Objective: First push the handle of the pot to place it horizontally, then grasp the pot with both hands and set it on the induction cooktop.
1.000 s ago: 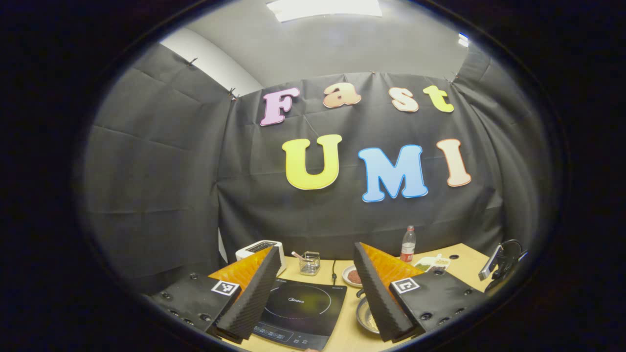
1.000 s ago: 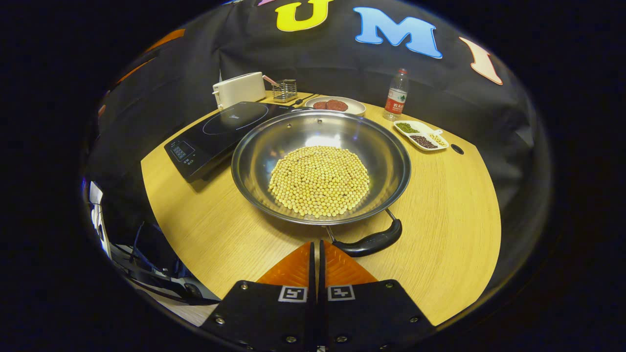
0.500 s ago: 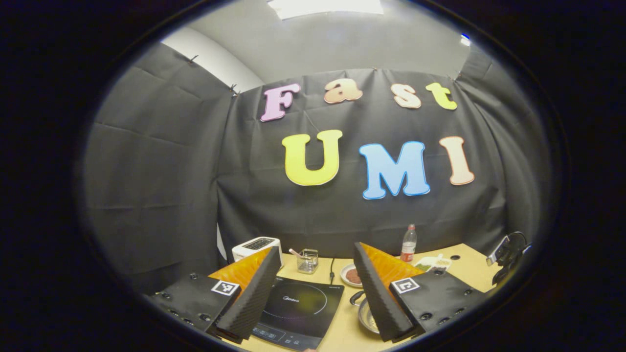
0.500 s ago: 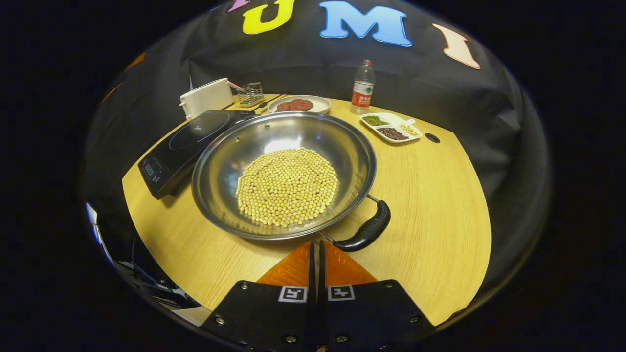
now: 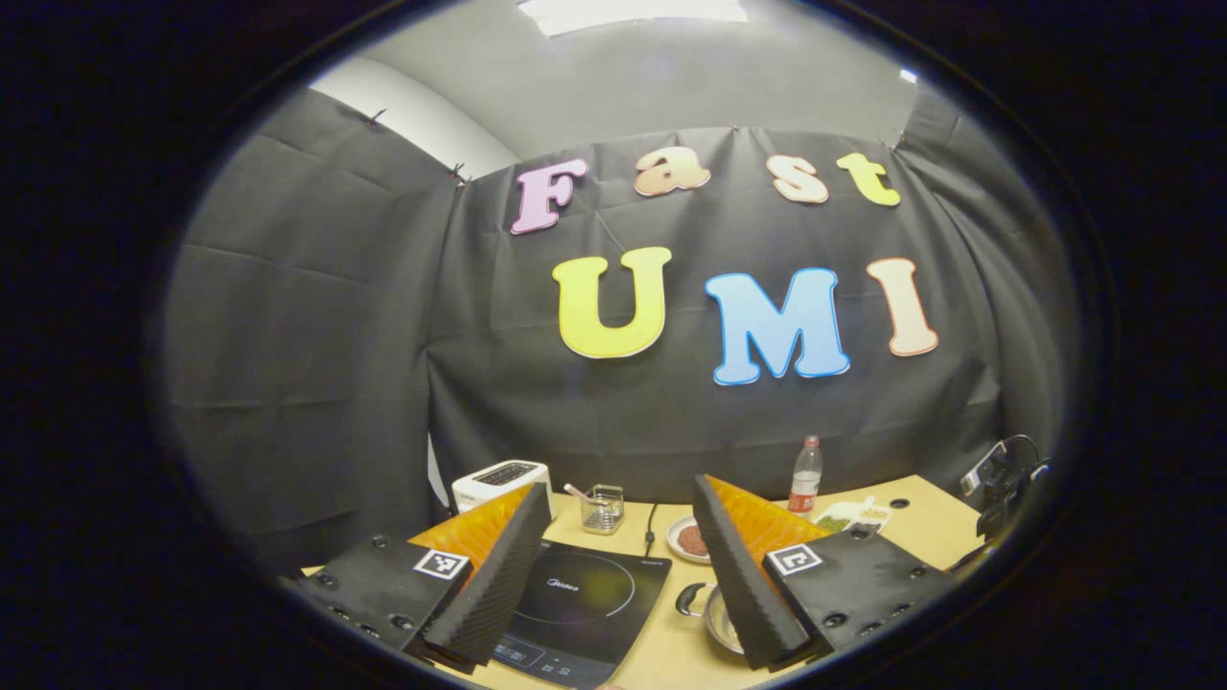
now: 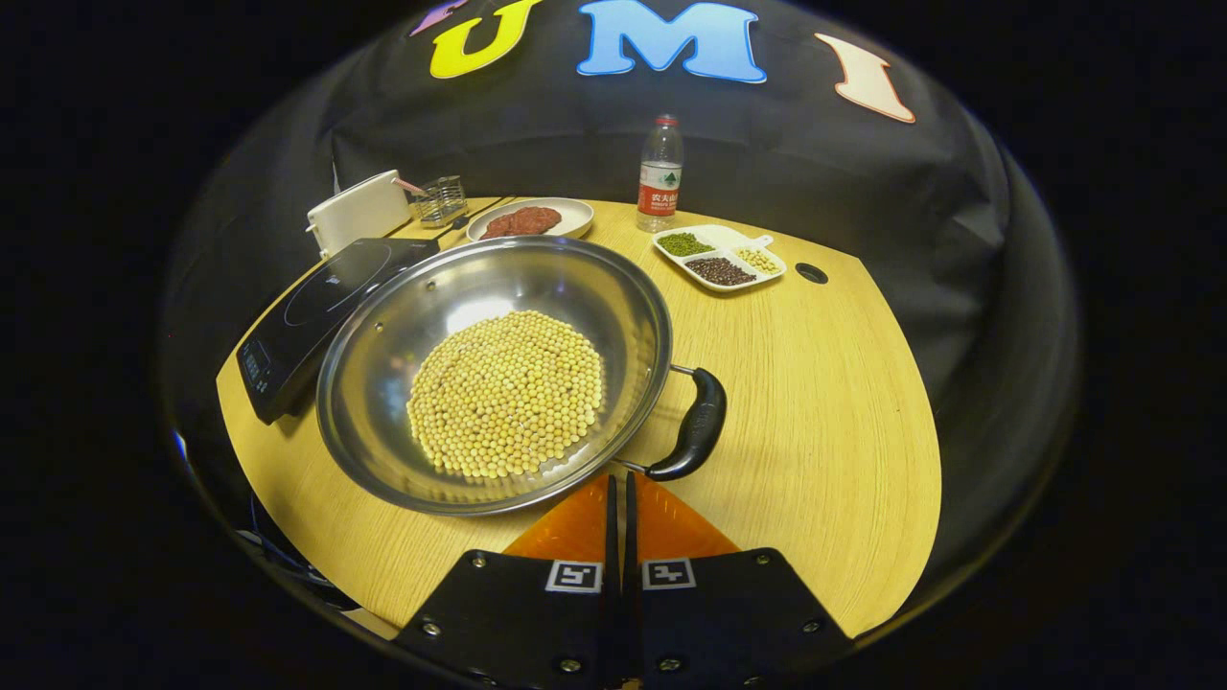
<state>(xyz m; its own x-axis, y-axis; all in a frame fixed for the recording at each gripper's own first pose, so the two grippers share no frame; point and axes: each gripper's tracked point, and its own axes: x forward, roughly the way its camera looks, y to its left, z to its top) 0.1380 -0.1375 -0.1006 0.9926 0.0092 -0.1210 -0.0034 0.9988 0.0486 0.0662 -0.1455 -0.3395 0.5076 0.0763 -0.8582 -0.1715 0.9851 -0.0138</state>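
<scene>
A steel pot [image 6: 383,383] holding yellow beans [image 6: 508,393] sits on the wooden table [image 6: 824,402], right beside the black induction cooktop [image 6: 307,307]. Its black handle [image 6: 698,422] points to the right in the right gripper view. My right gripper [image 6: 620,477] is shut with nothing in it, its tips at the near end of that handle. In the left gripper view my left gripper [image 5: 621,489] hangs open above the cooktop [image 5: 585,594]. The pot [image 5: 717,623] and its other handle [image 5: 686,599] peek out beside the right finger.
At the back of the table stand a white toaster [image 6: 357,209], a wire basket [image 6: 443,196], a plate [image 6: 575,206] of dark red food, a water bottle [image 6: 659,174] and a divided dish [image 6: 767,241] of beans. The table's right half is bare wood.
The pot has turned: its near handle swung from in front of my shut right gripper round to the right. The left gripper stayed open and barely shifted.
</scene>
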